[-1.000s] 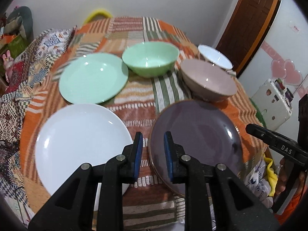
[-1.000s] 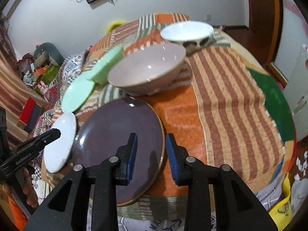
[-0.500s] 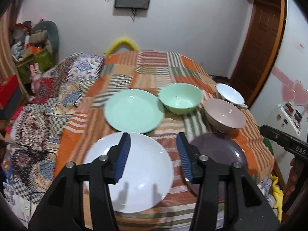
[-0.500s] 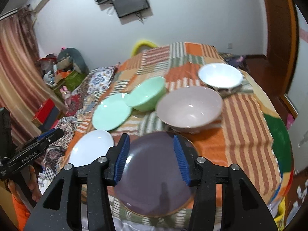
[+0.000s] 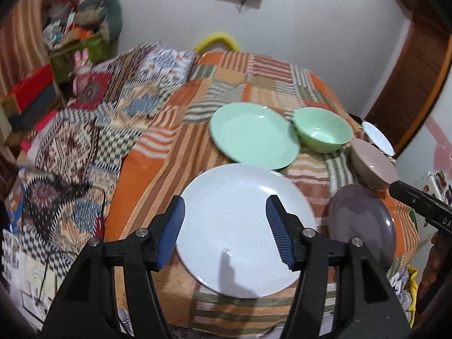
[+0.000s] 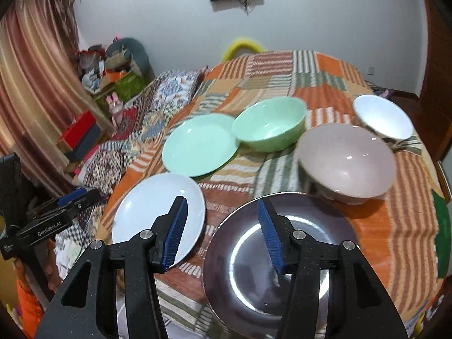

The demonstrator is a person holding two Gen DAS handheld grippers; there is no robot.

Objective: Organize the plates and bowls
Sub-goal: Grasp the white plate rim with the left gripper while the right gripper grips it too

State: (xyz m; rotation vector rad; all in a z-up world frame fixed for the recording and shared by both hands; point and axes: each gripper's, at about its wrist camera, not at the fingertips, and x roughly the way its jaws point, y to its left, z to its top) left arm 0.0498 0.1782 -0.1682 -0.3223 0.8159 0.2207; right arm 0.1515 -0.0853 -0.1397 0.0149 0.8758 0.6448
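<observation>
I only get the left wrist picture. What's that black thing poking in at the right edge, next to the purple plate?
Observer: That's the right gripper. Seen from its own camera, its jaws stand open with nothing between them.
Visitor: And the white dish peeking out behind the pink bowl?
Observer: It's a white bowl. The right wrist view shows it whole: upright and empty, just beyond the pink bowl.
</observation>
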